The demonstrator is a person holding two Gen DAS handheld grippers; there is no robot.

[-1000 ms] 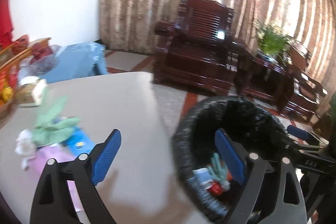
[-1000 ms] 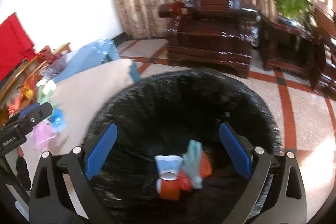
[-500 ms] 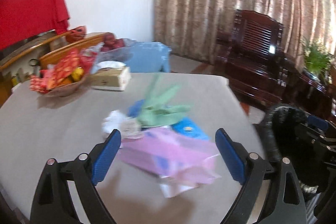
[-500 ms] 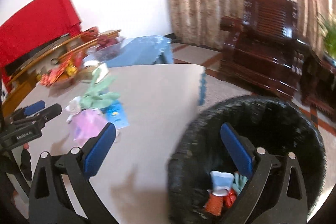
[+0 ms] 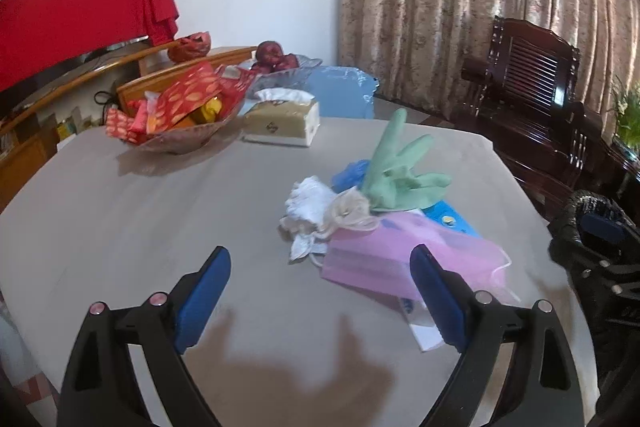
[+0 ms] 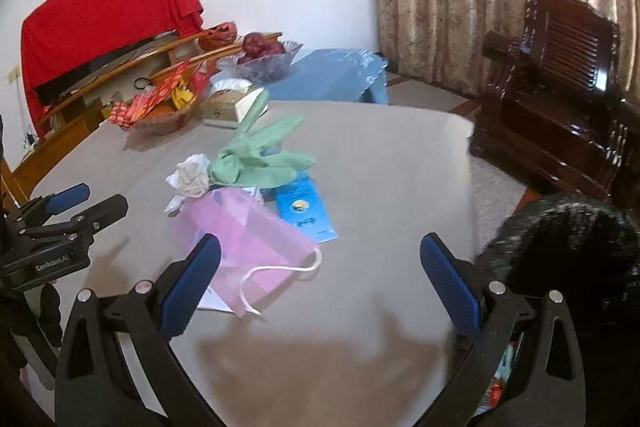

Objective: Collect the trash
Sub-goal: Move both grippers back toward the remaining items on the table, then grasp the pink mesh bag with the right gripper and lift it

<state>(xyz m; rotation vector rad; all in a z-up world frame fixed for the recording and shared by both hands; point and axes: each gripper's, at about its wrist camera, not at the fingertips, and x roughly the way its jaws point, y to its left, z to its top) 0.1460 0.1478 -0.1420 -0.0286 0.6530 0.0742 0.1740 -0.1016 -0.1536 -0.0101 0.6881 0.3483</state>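
Both grippers hover above the pale grey counter (image 5: pixel 120 211) with fingers spread wide and nothing between them. The left gripper (image 5: pixel 320 297) faces a loose pile of trash: a soft pink face mask with white ear loops (image 5: pixel 400 263) lies just ahead of its right finger, a crumpled white tissue wad (image 5: pixel 320 211) ahead between the fingers, a limp green rubber glove (image 5: pixel 400 175) farther beyond, and a flat blue paper packet (image 5: pixel 452 221) partly under the mask. The right gripper (image 6: pixel 320 283) sees the same mask (image 6: pixel 248 239) just ahead of its left finger, with the black-lined trash bin (image 6: pixel 560 239) beyond its right finger, off the counter edge. All items look light, soft and non-fragile; the mask probably folds on contact, so pinching its bunched middle or near edge seems surer than the thin loop. The flat packet likely needs an edge lifted first.
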